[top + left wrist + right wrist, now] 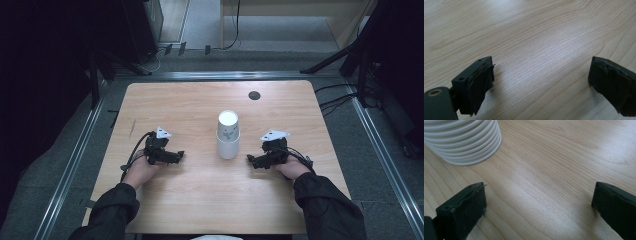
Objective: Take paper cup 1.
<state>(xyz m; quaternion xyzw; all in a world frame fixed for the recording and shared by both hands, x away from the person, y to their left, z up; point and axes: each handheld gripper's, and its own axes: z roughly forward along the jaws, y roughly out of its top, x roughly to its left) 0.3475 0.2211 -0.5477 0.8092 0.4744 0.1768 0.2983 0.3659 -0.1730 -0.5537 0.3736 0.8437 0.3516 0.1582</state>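
Cup stack (228, 136) stands mid-table, between left tool (179, 155) and right tool (250, 159), both wide open, empty.

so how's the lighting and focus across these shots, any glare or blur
High view: the table is evenly lit and sharp, its surroundings fall into near black, and the stack of cups casts little shadow. Left gripper view: a soft pale sheen on the wood between the open jaws of the left gripper, whose near edges are slightly soft. Right gripper view: similar sheen low in the frame, cup rims crisp.
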